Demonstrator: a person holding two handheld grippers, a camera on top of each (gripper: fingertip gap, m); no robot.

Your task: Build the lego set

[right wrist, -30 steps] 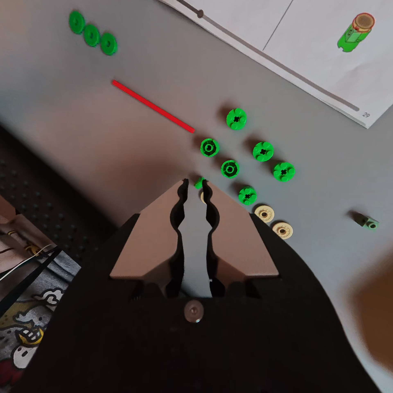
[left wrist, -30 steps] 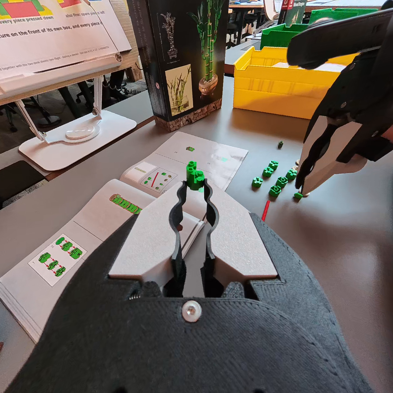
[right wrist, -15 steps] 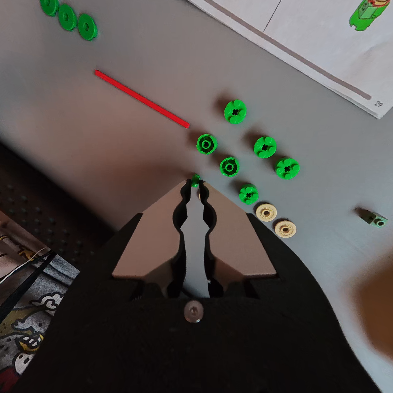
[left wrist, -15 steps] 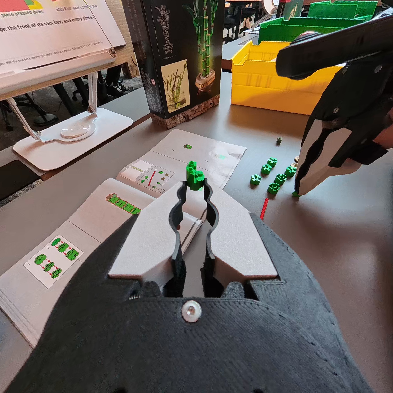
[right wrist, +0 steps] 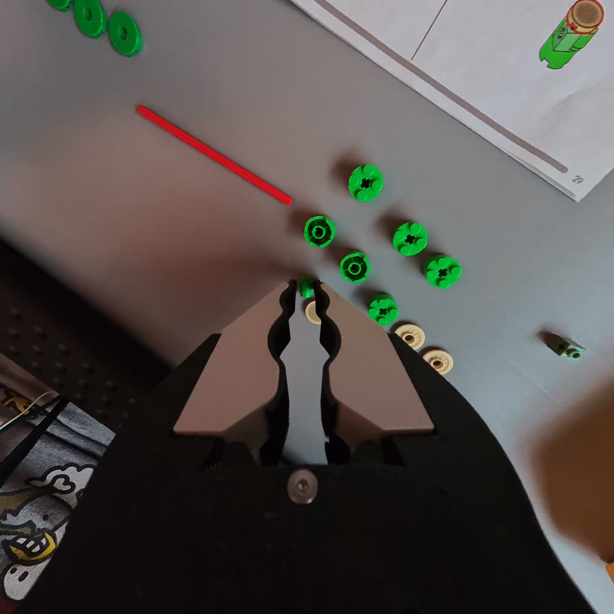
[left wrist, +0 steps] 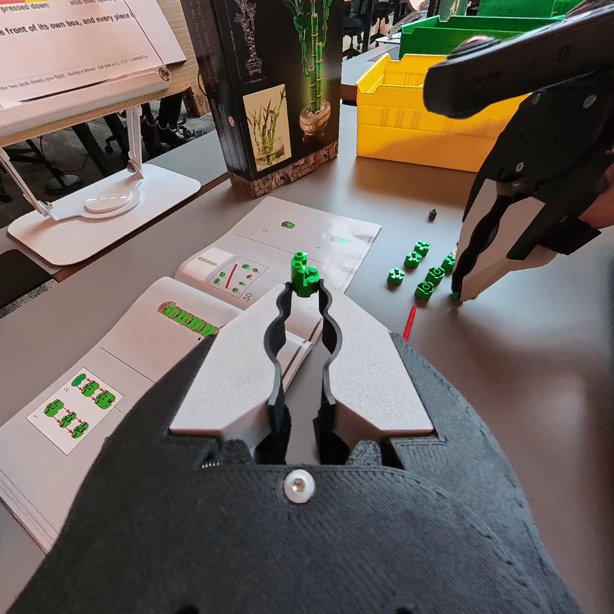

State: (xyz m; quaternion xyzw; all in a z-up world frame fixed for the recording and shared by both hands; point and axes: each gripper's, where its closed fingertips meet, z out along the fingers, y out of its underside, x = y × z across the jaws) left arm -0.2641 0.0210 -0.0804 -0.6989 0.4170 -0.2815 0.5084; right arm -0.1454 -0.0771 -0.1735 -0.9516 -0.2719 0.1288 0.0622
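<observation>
My left gripper [left wrist: 304, 286] is shut on a small green brick assembly [left wrist: 303, 274] and holds it above the open instruction booklet [left wrist: 139, 339]. My right gripper [right wrist: 305, 286] is shut on a small green round piece [right wrist: 306, 287], held edge-on just above the grey table; it also shows in the left wrist view [left wrist: 460, 295]. Several green round bricks [right wrist: 365, 182] lie just beyond its tips. A red rod [right wrist: 212, 153] lies to the left. Tan round pieces [right wrist: 409, 335] lie to the right, one [right wrist: 312, 312] below the fingertips.
The black set box [left wrist: 275, 93] stands at the back, a yellow bin [left wrist: 415, 119] and green bins [left wrist: 465, 33] to its right. A white document stand [left wrist: 103, 206] is at the left. Flat green discs [right wrist: 124, 33] and a dark green small piece [right wrist: 564, 347] lie apart on the table. Left tips to right tips: about 20 cm. The right tips stand about 8 cm off the red rod [right wrist: 212, 153].
My right gripper closed on the small green piece and lifted it slightly off the table. My left gripper kept its hold and shifted a little towards the box.
</observation>
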